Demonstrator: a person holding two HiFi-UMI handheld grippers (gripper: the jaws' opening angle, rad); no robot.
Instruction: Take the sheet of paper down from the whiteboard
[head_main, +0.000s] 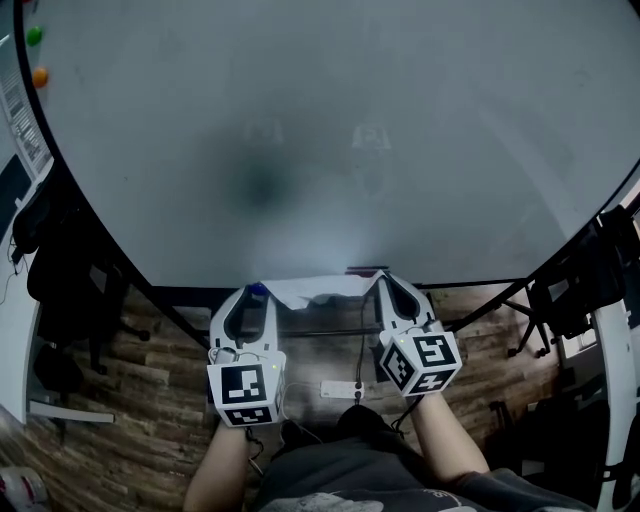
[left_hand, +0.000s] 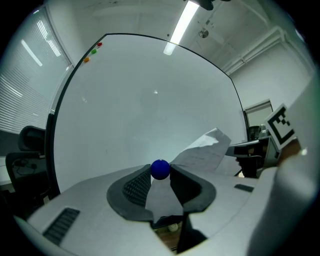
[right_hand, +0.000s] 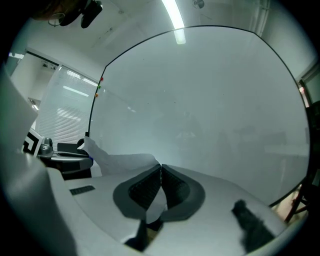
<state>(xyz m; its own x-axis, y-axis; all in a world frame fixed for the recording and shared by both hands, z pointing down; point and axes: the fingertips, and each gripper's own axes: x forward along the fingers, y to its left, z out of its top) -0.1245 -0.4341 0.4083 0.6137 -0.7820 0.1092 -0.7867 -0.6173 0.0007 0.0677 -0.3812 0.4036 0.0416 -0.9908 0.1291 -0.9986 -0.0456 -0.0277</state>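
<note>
My L gripper (head_main: 255, 298) pinched a small blue ball (left_hand: 160, 169) at its tips. My R gripper (head_main: 384, 280) was shut tight on the sheet of paper (head_main: 315, 291), which hung btw them at the bottom middle, by the whiteboard (head_main: 330, 130)'s low edge.

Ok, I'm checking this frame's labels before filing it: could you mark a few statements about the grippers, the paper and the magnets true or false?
1. The right gripper is shut on the white sheet of paper. True.
2. The left gripper is empty. False: it holds a small blue round magnet between its jaws.
3. The sheet is pinned flat in the middle of the whiteboard. False: it sits rumpled at the board's lower edge, between the two grippers.
4. A green magnet and an orange magnet sit near the whiteboard's upper left edge. True.
</note>
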